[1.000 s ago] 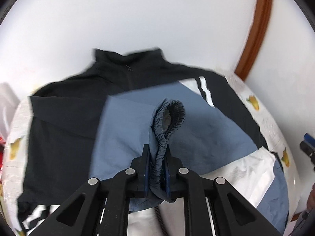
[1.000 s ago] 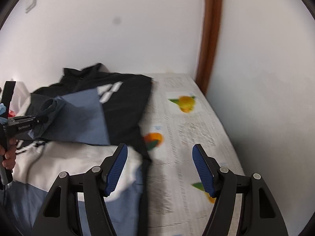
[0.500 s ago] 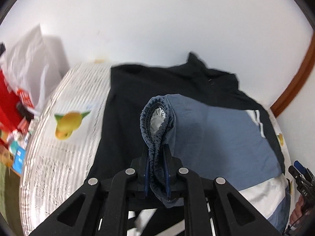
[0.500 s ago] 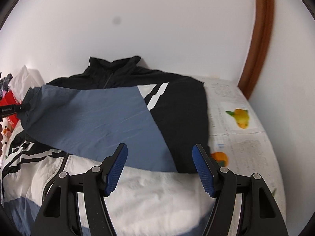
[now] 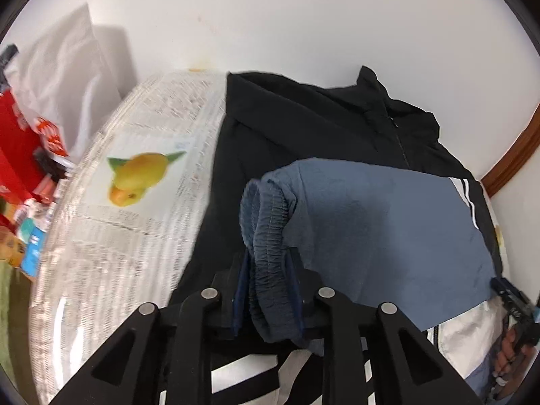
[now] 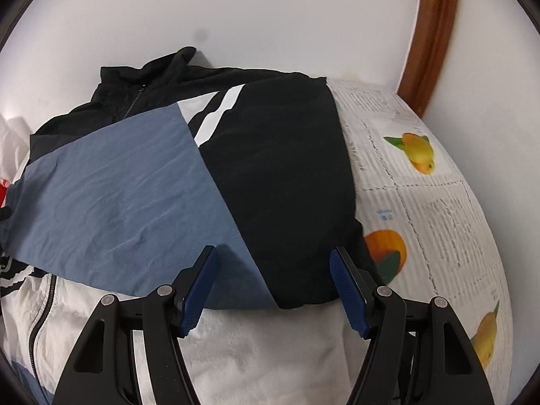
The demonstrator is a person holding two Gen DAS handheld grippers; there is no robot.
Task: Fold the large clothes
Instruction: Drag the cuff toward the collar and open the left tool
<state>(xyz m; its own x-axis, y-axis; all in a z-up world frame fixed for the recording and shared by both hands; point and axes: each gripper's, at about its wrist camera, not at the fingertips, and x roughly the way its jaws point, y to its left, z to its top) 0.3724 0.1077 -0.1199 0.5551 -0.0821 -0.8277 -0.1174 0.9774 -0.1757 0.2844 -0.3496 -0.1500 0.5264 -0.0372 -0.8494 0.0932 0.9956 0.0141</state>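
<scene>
A black, blue and white zip jacket [image 5: 314,125] lies spread on the table, collar toward the wall. Its blue sleeve [image 5: 388,222] is folded across the chest. My left gripper [image 5: 268,290] is shut on the sleeve's elastic cuff [image 5: 266,222], over the jacket's left side. In the right wrist view the jacket [image 6: 280,175] fills the middle, with the blue sleeve [image 6: 118,202] running left. My right gripper [image 6: 273,283] is open and empty, low over the sleeve's black upper part near the white front panel [image 6: 270,347].
The table is covered with a fruit-print cloth [image 5: 135,175] [image 6: 422,202]. Red and coloured packets [image 5: 23,155] and a white bag [image 5: 64,77] stand at the left end. A white wall and brown wooden trim [image 6: 435,33] are close behind.
My left gripper has carried the cuff leftward across the jacket, laying the sleeve flat over the chest. My right gripper has swung left and down onto the jacket, staying open.
</scene>
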